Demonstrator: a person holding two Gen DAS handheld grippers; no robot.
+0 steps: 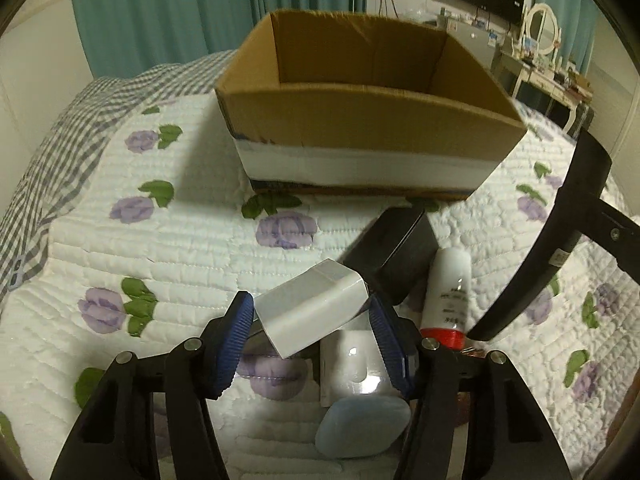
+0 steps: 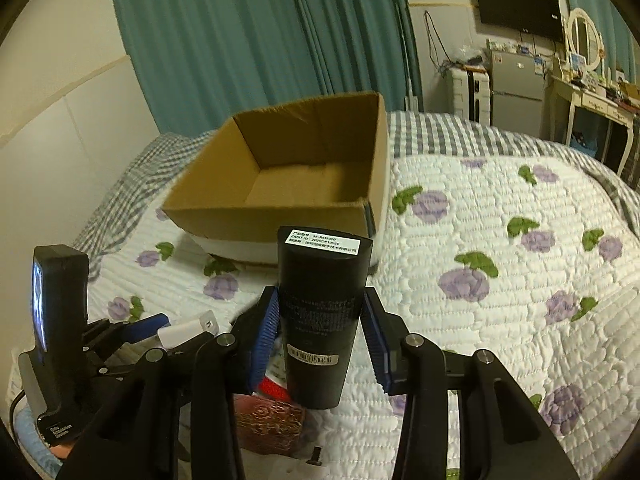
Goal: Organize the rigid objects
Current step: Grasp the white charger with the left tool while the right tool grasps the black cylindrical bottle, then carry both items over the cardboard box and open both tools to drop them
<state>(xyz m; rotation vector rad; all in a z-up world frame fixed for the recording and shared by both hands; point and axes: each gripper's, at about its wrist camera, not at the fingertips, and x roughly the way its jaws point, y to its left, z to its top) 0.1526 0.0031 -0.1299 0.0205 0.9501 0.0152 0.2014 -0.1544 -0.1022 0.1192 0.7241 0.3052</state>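
While both jaws grip, cardboard box (image 2: 280, 184) holds nothing.

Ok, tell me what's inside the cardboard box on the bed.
The right wrist view shows bare floor inside the cardboard box. Its near wall hides the front strip, so that part is unknown.

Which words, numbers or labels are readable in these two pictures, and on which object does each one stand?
"SK-RM9300": white label on the end of the black cylinder held in the right gripper.
"CMIIT ID: 2020DP10026": same label, second line; its Chinese text is too small to read.
Barcode sticker lower on the cylinder: digits unreadable.
"Data Acquisition System": left gripper's handle base, seen in the right wrist view.
White bottle: print too blurred.
White box, cardboard box: no readable text.
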